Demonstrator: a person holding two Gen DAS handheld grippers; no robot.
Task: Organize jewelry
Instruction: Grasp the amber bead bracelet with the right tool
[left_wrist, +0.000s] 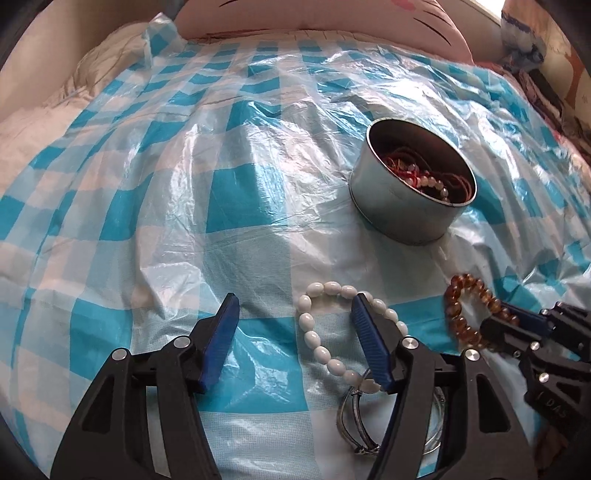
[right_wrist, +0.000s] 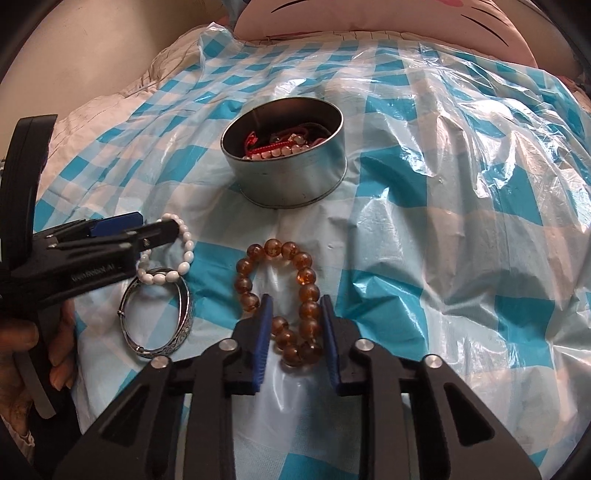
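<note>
A round metal tin (left_wrist: 406, 206) (right_wrist: 291, 177) holding red cords and bead bracelets stands on the checked sheet. A white bead bracelet (left_wrist: 314, 338) (right_wrist: 183, 254) lies near my left gripper (left_wrist: 293, 310), which is open; its right finger rests inside the loop. An amber bead bracelet (left_wrist: 461, 314) (right_wrist: 295, 291) lies by my right gripper (right_wrist: 297, 314), whose jaws are partly closed around its near side, beads between the pads but not clamped. A silver bangle (left_wrist: 351, 417) (right_wrist: 159, 314) lies beside the white bracelet.
A blue-and-white checked plastic sheet (left_wrist: 221, 184) (right_wrist: 443, 221) covers a soft bed. A pink cat-face pillow (left_wrist: 332, 18) (right_wrist: 388, 18) lies at the far edge. Cluttered items (left_wrist: 546, 74) sit at the far right.
</note>
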